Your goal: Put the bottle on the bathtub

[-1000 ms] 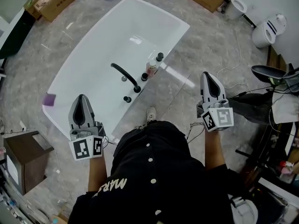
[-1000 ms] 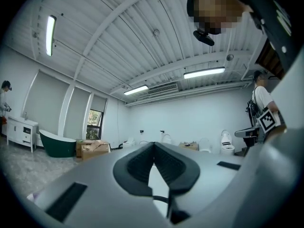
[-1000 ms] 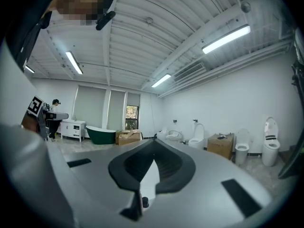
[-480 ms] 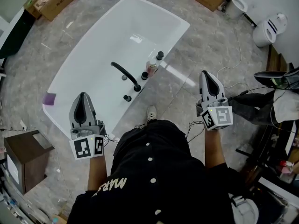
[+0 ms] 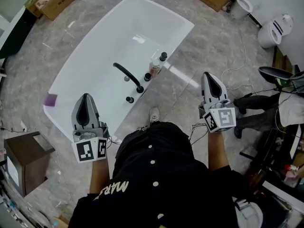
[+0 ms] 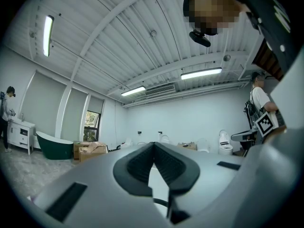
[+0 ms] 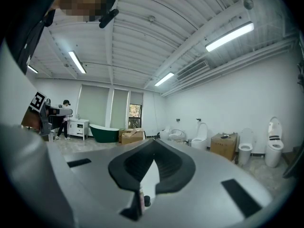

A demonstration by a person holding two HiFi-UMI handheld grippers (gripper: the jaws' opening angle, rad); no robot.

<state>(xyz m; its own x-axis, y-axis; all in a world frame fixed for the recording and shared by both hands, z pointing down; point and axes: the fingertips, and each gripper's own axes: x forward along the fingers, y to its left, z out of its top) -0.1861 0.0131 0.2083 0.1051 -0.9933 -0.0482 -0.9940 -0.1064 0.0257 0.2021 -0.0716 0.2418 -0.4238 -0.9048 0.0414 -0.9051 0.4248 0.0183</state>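
Note:
The white bathtub lies slantwise on the grey marble floor in the head view. A small clear bottle with a pinkish base stands upright on the tub's near rim, between black knobs and beside the curved black faucet. My left gripper is held over the tub's near left rim, shut and empty, far from the bottle. My right gripper hovers over the floor to the right of the bottle, also shut and empty. Both gripper views point up at the room; the right one shows the bottle low in the slit under its shut jaws.
A purple block sits on the tub's left rim. Cardboard boxes lie at the far left and far middle. Toilets stand at the upper right. A dark cabinet is at the left, with cables and another person's legs at the right.
Both grippers stay shut and nearly still. The right one has drifted slightly left and up. The bottle has not moved.

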